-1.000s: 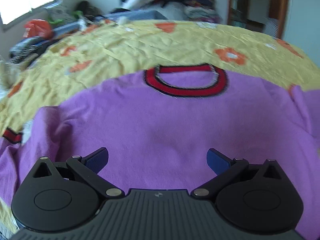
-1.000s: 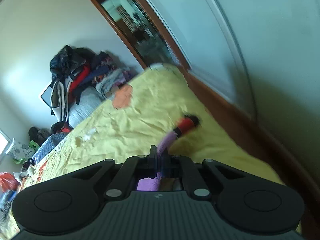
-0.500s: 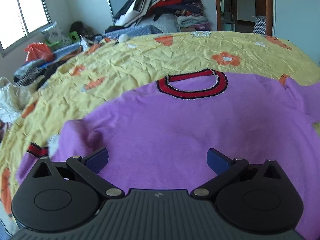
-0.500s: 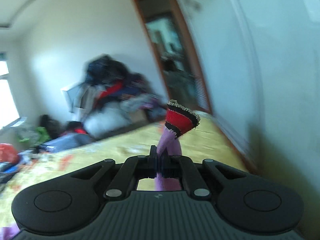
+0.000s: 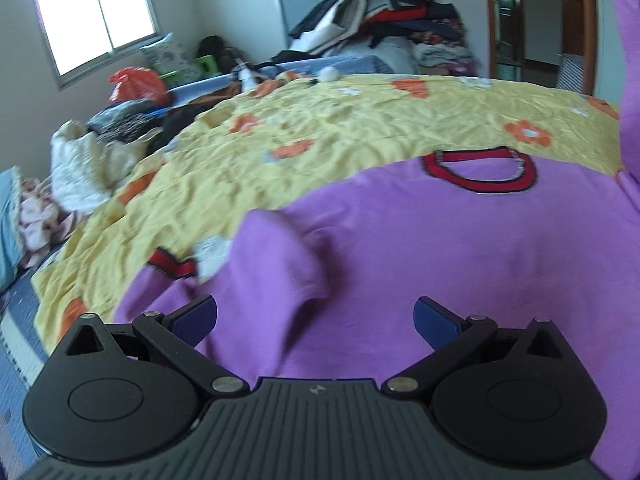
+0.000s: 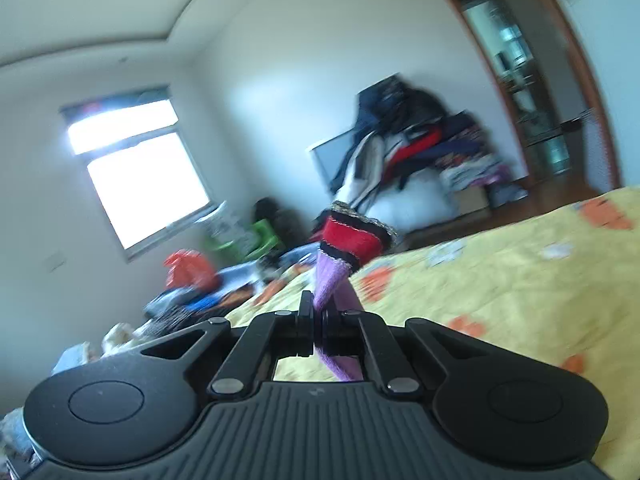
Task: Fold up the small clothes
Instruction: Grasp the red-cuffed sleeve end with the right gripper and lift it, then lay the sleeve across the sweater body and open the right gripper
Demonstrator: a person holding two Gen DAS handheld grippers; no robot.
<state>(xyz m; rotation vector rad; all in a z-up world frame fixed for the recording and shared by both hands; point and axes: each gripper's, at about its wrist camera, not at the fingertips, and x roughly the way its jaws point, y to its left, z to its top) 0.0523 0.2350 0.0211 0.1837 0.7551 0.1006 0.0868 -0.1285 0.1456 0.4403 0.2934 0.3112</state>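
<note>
A small purple sweater [image 5: 460, 248] with a red and black collar [image 5: 480, 172] lies spread on the yellow flowered bedspread [image 5: 320, 136]. Its left sleeve [image 5: 280, 264] is bunched, with the red cuff [image 5: 172, 266] lying on the bedspread. My left gripper [image 5: 314, 318] hovers open over the sweater's lower left part, holding nothing. My right gripper [image 6: 318, 312] is shut on the right sleeve [image 6: 334, 280], whose red cuff [image 6: 352, 240] sticks up beyond the fingers. In the left wrist view that lifted sleeve [image 5: 630, 60] rises at the right edge.
A heap of clothes [image 5: 384, 24] is stacked at the far wall beside a doorway [image 5: 520, 20]. An orange bag [image 5: 138, 84] and loose laundry [image 5: 88, 160] lie off the bed's left side under a window [image 5: 96, 12].
My right gripper has lifted the sleeve off the bed and swung left toward the room. The left gripper has turned left, bringing the bunched left sleeve and its cuff into view.
</note>
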